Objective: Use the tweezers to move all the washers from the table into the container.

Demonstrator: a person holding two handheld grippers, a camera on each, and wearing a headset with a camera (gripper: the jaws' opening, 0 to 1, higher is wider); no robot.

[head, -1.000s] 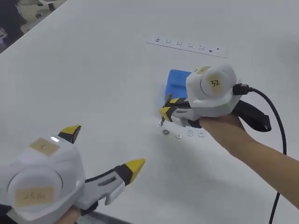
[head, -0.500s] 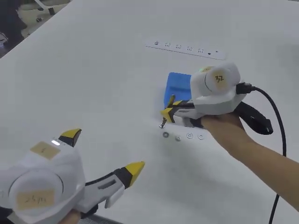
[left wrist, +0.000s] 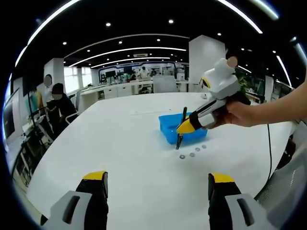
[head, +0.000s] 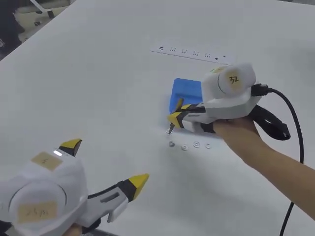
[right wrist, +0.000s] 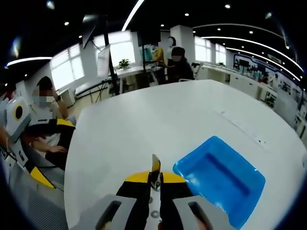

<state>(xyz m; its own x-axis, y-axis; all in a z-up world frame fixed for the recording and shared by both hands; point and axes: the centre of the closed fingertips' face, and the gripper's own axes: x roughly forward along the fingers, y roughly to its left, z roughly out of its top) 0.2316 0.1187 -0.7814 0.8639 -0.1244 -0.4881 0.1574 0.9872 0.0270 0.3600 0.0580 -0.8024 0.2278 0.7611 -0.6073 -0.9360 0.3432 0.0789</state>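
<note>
- Clamping the tweezers (head: 170,129) between its pressed-together jaws, the right gripper (head: 175,117) is held at the near edge of the blue container (head: 184,91), with the tweezer tips pointed down at the table (head: 98,73).
- Four washers (head: 184,147) are laid in a row just before the container.
- The left gripper (head: 105,162) is held with its jaws spread wide, well apart from the container.

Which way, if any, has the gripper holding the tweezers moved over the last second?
Yes, slightly. The right gripper, shut on the tweezers, has lifted away from the row of washers, up toward the blue container.
</note>
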